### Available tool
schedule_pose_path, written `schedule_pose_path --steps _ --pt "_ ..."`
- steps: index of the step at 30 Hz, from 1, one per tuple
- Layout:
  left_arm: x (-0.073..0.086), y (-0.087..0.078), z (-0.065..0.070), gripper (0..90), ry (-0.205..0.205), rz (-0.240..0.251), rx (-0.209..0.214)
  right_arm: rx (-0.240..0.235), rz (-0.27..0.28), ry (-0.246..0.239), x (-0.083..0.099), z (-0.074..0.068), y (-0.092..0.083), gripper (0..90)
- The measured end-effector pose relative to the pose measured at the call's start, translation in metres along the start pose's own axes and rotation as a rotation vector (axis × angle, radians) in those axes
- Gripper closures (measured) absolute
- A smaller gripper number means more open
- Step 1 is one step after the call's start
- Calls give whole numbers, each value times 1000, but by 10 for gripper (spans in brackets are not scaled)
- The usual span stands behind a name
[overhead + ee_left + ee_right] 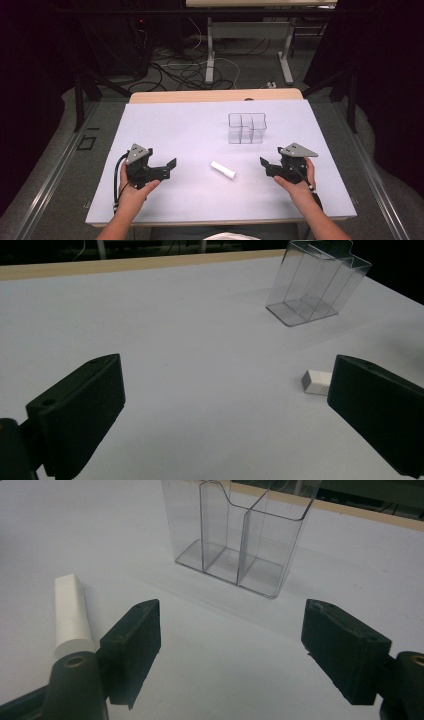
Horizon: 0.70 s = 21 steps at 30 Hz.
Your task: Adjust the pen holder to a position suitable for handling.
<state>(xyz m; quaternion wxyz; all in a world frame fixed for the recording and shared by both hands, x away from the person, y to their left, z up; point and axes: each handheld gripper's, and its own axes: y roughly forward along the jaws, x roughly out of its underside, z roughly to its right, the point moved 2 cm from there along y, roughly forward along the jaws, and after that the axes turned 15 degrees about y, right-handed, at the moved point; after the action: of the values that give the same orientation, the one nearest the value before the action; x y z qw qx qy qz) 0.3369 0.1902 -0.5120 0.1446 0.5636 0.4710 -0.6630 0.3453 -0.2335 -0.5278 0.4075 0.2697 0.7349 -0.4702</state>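
Where the high view looks down on the bench (165, 125), its white matte sheet carries two things: one clear plastic organizer (247, 128) with three compartments and one white rectangular block (223, 170). The block lies flat between the left tool (170, 166) and right tool (265, 164), both released and empty.

In the left gripper view, the left tool (220, 410) gapes wide; the block (316, 382) peeks beside its right jaw.

In the right gripper view, the right tool (232, 647) is spread, the block (71, 616) just outside its left jaw, the organizer (235, 535) standing upright beyond.
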Motion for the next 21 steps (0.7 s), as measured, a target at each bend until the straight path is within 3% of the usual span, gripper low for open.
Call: schedule_pose_path --steps 6,11,13,16,21 --pt "0 0 1 26 -4 4 4 -14 -10 8 1 -1 2 218" --pt "0 2 1 26 -2 7 2 -21 -21 -19 1 -2 3 225" --pt "0 3 1 26 -3 7 5 -32 -45 -50 2 -4 5 256" --pt "0 3 2 26 7 2 5 -42 -66 -58 3 -5 5 281" --pt "0 3 3 26 0 6 7 -40 -60 -88 0 -8 4 300"
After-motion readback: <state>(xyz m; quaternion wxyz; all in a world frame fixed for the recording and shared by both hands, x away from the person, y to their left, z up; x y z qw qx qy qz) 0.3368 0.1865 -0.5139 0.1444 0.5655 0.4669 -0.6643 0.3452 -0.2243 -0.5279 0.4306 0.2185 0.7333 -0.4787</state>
